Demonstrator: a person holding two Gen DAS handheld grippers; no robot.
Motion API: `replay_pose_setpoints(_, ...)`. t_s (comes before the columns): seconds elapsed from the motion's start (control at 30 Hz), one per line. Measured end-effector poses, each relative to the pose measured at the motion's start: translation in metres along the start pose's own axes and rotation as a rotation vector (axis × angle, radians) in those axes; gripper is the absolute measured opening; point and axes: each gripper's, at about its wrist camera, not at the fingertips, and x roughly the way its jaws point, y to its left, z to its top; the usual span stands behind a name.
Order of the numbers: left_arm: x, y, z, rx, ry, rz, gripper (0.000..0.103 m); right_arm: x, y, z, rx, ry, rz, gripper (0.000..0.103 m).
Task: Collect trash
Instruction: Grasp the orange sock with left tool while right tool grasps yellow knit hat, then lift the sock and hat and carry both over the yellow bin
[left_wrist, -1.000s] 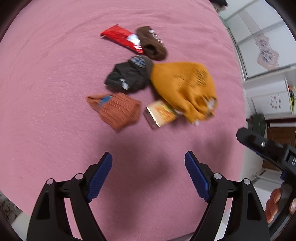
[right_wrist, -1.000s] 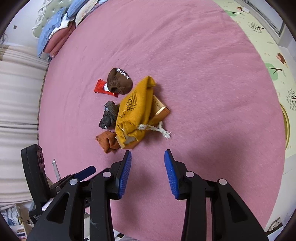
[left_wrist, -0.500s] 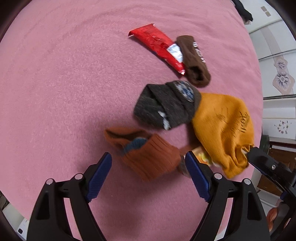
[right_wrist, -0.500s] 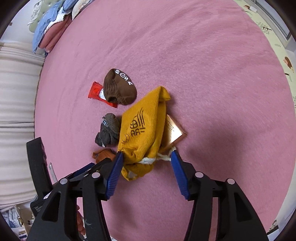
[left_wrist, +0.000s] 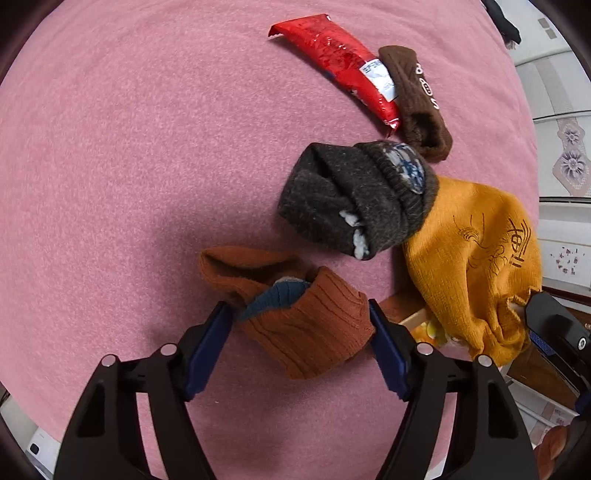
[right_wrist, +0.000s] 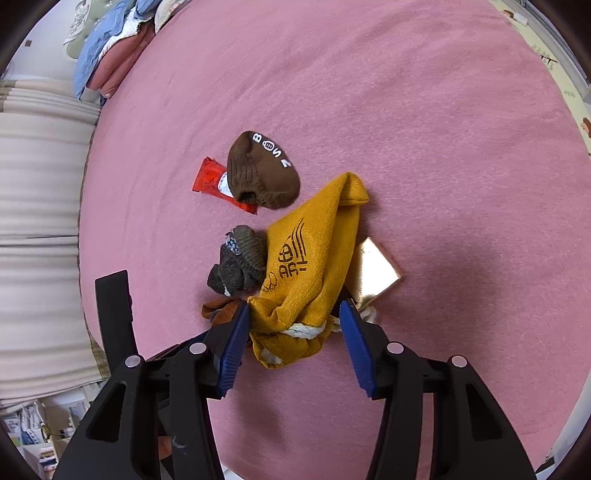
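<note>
On the pink bed lie a red snack wrapper (left_wrist: 343, 66), a brown sock (left_wrist: 417, 99), a dark grey sock (left_wrist: 351, 199), a rust-orange sock (left_wrist: 306, 325), a mustard drawstring bag (left_wrist: 480, 258) and a gold-foil packet (right_wrist: 376, 273) partly under the bag. My left gripper (left_wrist: 299, 325) is open with its blue pads on either side of the rust-orange sock. My right gripper (right_wrist: 295, 325) is open and straddles the tied end of the mustard bag (right_wrist: 303, 280). The red wrapper (right_wrist: 212, 179) lies partly under the brown sock (right_wrist: 262, 173).
Folded bedding (right_wrist: 110, 48) lies at the far end of the bed. A white curtain (right_wrist: 37, 221) hangs along the left. A patterned floor mat (right_wrist: 554, 55) lies beyond the bed's right edge. White cabinets (left_wrist: 561, 147) stand past the bed.
Both grippers have moved forward and down onto the pile. The left now brackets the rust-orange sock, and the right brackets the mustard bag's tied end.
</note>
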Motion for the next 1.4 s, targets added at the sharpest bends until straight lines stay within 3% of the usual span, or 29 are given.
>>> replay_pose_setpoints(0.13,0.003,0.001,0.002,-0.01,-0.005,0.017,0.057,0.009,0.003,0.001,0.003,0.013,0.013,0.049)
replay_pose_setpoints(0.3,-0.007,0.008,-0.002,-0.003,-0.021,-0.003,0.047,0.007,0.009,-0.005,-0.009,-0.023,0.022,0.036)
replay_pose_setpoints(0.57,-0.026,0.019,-0.023,0.003,-0.02,-0.016,0.046,-0.015,0.019,-0.028,-0.038,-0.061,0.026,0.033)
replay_pose_setpoints(0.9,-0.048,0.015,-0.078,0.045,-0.014,0.0,0.046,-0.055,0.01,-0.073,-0.012,-0.087,0.066,0.033)
replay_pose_setpoints(1.07,-0.062,-0.005,-0.115,0.107,-0.011,-0.007,0.046,-0.074,-0.006,-0.107,0.034,-0.095,0.097,0.033)
replay_pose_setpoints(1.4,-0.063,-0.057,-0.173,0.235,0.04,-0.032,0.046,-0.108,-0.051,-0.164,0.116,-0.133,0.064,0.033)
